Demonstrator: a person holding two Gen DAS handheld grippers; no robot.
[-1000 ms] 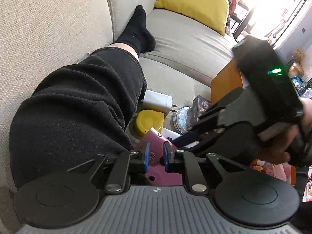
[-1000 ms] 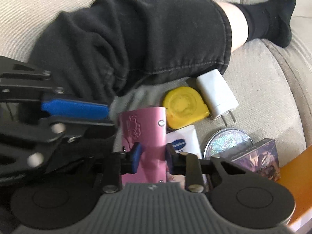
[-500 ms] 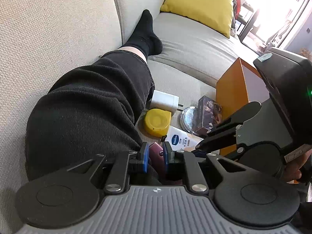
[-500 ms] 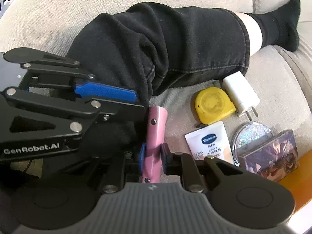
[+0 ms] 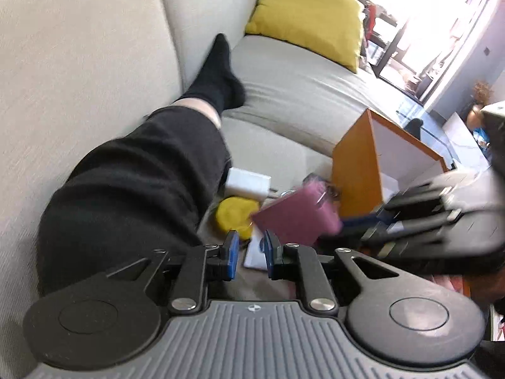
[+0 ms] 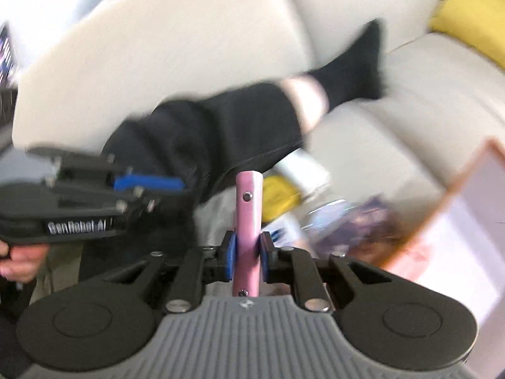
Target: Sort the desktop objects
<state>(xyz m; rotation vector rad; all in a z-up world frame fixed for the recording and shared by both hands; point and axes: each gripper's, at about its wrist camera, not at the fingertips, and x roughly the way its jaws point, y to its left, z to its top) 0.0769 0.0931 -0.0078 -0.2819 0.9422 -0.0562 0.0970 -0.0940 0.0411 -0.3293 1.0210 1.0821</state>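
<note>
Above sofa [image 5: 284,101], right claw [image 6: 246,252] pinching pink case [image 6: 248,221] — left claw [image 5: 250,249] parted

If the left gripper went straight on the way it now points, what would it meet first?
Probably the white tube lying on the sofa seat, seen between the open fingers of the left gripper; the yellow tape measure lies just beyond, though depth is unclear.

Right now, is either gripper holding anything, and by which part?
The right gripper holds the pink case edge-on, jaws clamping its flat faces near the lower end. The left gripper holds nothing.
</note>
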